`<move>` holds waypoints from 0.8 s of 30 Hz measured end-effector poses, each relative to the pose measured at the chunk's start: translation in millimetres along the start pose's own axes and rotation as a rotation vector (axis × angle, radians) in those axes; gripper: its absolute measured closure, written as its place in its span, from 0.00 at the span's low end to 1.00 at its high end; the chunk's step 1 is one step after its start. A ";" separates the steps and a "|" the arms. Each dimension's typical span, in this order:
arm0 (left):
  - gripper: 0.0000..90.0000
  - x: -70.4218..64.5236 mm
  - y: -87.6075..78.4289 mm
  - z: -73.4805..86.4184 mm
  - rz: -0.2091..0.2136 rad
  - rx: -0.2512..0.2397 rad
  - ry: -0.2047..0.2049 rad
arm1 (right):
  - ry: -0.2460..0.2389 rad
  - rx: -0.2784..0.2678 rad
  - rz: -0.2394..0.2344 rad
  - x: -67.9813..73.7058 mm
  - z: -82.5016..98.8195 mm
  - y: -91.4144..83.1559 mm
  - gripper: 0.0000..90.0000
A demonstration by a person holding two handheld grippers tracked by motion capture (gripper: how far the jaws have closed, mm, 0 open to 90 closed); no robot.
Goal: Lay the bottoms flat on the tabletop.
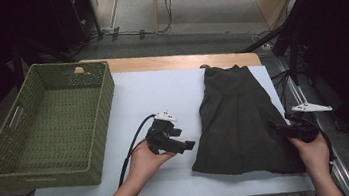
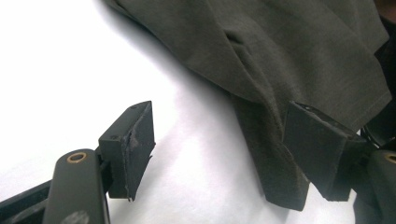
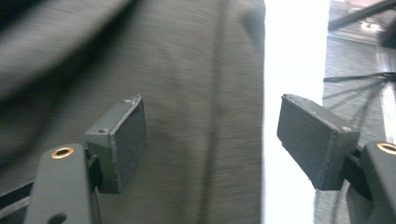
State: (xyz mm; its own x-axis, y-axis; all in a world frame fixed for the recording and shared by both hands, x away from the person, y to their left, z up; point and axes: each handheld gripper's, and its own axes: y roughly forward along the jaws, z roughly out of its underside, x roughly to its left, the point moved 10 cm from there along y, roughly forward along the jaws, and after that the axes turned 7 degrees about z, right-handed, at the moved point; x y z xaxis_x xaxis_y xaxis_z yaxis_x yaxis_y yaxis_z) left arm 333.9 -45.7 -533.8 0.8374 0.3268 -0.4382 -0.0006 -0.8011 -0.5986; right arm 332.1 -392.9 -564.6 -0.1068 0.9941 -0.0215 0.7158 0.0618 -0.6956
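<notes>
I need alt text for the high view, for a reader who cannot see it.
A dark grey garment lies flat on a white table, with a person's left gripper just beside its near left corner and the right gripper at its right edge, both open. An empty green woven basket stands at the table's left.

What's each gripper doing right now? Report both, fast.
Left gripper: open, holding nothing, fingers beside the dark grey garment corner.
Right gripper: open, holding nothing, above the garment's right edge.

A wooden worktop [image 1: 168, 61] under a white sheet [image 1: 152, 95] stood on grey floor [image 1: 213, 22]; cables [image 1: 129, 32] trailed behind, and darkness flanked both sides.
</notes>
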 end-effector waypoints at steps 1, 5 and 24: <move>0.29 2.4 -1.8 -0.5 -0.011 -0.004 -0.010 | 0.015 0.007 -0.017 -1.4 1.0 2.0 0.25; 0.33 8.7 -7.2 0.8 -0.035 -0.018 -0.031 | 0.023 0.035 -0.076 5.1 4.9 6.6 0.30; 0.41 19.2 -29.6 -7.2 -0.122 -0.086 0.008 | -0.007 -0.069 -0.225 83.7 -50.2 -37.8 0.90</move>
State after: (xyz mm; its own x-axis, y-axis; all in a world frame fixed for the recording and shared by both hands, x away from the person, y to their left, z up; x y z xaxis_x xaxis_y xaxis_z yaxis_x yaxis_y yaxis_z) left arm 353.9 -19.3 -519.7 0.8330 0.4201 -0.3601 0.1478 -0.7961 -0.5868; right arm 330.7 -307.5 -504.0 -0.2734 0.9540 0.1230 0.7193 0.2877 -0.6324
